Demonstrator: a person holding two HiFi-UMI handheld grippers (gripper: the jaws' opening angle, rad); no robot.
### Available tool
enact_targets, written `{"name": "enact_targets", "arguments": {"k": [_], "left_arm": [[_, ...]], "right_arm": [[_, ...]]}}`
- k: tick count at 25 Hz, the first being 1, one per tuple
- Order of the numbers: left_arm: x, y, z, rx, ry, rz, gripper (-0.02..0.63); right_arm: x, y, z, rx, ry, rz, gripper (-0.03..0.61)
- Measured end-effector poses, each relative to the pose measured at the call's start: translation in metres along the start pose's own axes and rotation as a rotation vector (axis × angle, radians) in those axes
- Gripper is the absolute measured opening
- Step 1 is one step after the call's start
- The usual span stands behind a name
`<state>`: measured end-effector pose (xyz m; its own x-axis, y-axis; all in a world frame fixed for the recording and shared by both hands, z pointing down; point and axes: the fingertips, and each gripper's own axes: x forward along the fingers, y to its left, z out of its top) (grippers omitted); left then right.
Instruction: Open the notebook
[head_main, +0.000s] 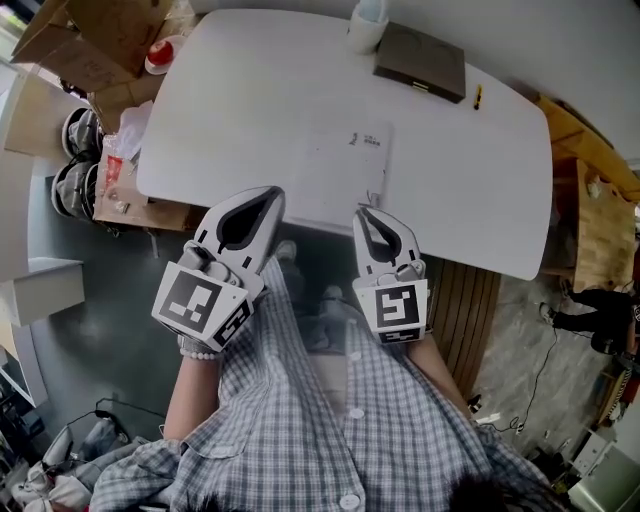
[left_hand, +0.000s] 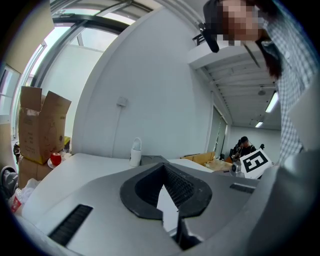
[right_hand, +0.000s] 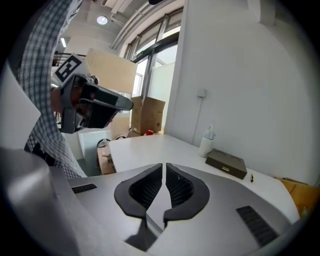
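A white notebook (head_main: 340, 175) lies closed on the white table (head_main: 480, 170), near its front edge, with small print at its far right corner. My left gripper (head_main: 274, 193) is shut and empty, its tips just over the table edge to the left of the notebook. My right gripper (head_main: 363, 211) is shut too, holding nothing, with its tips at the notebook's front right corner; whether it touches I cannot tell. In the left gripper view the jaws (left_hand: 163, 165) meet over the white tabletop. The right gripper view shows the same closed jaws (right_hand: 163, 164).
A dark flat box (head_main: 420, 62) and a white bottle (head_main: 367, 25) stand at the table's far edge, with a small yellow item (head_main: 477, 96) beside them. Cardboard boxes (head_main: 90, 40) and a red cup (head_main: 160, 52) sit left. A wooden cabinet (head_main: 600, 225) stands right.
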<state>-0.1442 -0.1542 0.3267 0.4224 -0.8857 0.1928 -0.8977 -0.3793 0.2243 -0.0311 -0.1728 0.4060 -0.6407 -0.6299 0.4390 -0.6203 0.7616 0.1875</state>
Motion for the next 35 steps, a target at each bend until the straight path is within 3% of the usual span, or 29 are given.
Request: {"name": "enact_targets", "arguments": {"k": [7, 15, 23, 28, 35], "left_arm": [[0.008, 0.021, 0.003, -0.002, 0.009, -0.033, 0.008], [0.020, 0.035, 0.005, -0.001, 0.017, -0.067, 0.008], [0.030, 0.048, 0.005, -0.010, 0.028, -0.107, 0.008], [0.036, 0.062, 0.003, -0.023, 0.043, -0.134, 0.008], [0.051, 0.070, 0.003, -0.007, 0.057, -0.177, 0.008]], "right_arm": [[0.027, 0.020, -0.014, -0.042, 0.076, 0.030, 0.027], [0.054, 0.061, -0.051, -0.277, 0.195, 0.130, 0.028], [0.081, 0.091, -0.084, -0.340, 0.301, 0.249, 0.072], [0.093, 0.097, -0.097, -0.428, 0.357, 0.288, 0.081], [0.097, 0.103, -0.112, -0.454, 0.420, 0.300, 0.084]]}}
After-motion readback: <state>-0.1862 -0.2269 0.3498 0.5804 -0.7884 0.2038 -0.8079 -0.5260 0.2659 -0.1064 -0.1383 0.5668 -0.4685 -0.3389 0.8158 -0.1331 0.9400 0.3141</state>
